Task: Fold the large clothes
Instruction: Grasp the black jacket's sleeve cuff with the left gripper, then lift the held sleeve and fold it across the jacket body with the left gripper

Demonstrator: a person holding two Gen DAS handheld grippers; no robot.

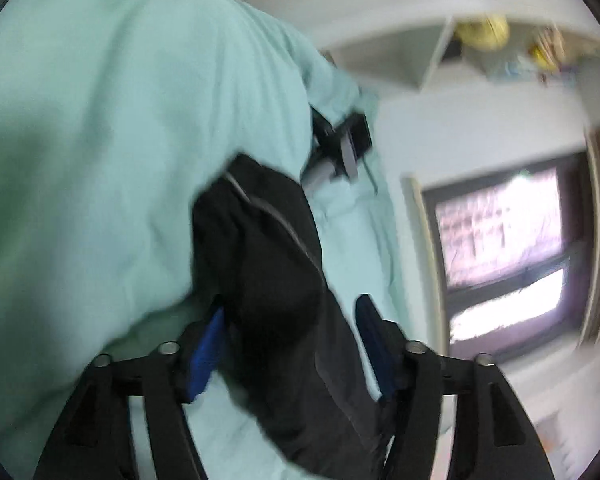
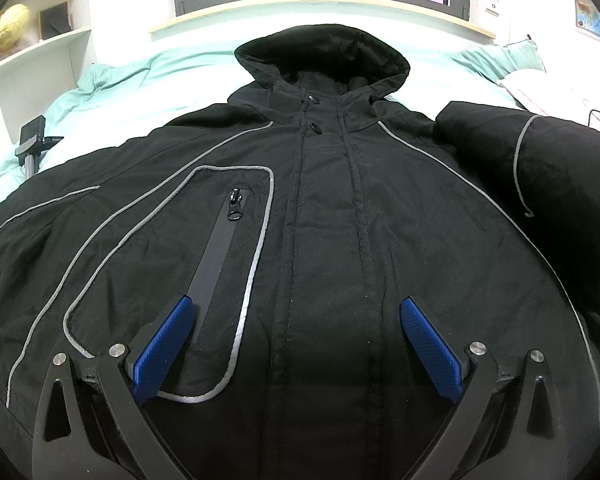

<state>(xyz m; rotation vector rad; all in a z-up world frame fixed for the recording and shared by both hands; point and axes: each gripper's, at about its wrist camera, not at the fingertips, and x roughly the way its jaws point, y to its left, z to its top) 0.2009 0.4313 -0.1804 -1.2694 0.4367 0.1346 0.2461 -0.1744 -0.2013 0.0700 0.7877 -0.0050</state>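
1. Left wrist view, blurred and tilted: left gripper [image 1: 292, 344] at bottom centre, blue pads [image 1: 204, 360] set apart, a black sleeve [image 1: 260, 264] lying between them.
2. Cannot tell whether the pads press the cloth; a strip of sheet [image 1: 80, 160] shows between sleeve and right pad, so probably no firm pinch.
3. Sleeve running from bottom centre up to mid-frame, grey piping along its edge, over the mint sheet filling the left half.
4. Small black clamp on a grey pole [image 1: 340, 148] just above the sleeve end; window [image 1: 504, 248] at right, shelves [image 1: 440, 60] at upper right.
5. Right wrist view, sharp: right gripper [image 2: 296, 344] at bottom centre, fingers wide open, nothing between them but jacket front below.
6. Jacket [image 2: 340, 220] spread face up across the bed, hood [image 2: 324, 60] toward the window at top, zipped pocket [image 2: 228, 240] left of centre.
7. Laid flat and front closed, likely so sleeves can go inward first.
8. Sleeve at upper right already doubled back on itself; the one at left edge stretched outward, apparently the piece seen by the left camera.
9. Right gripper poised over the lower front, seemingly waiting or ready to steady the body during the sleeve fold.
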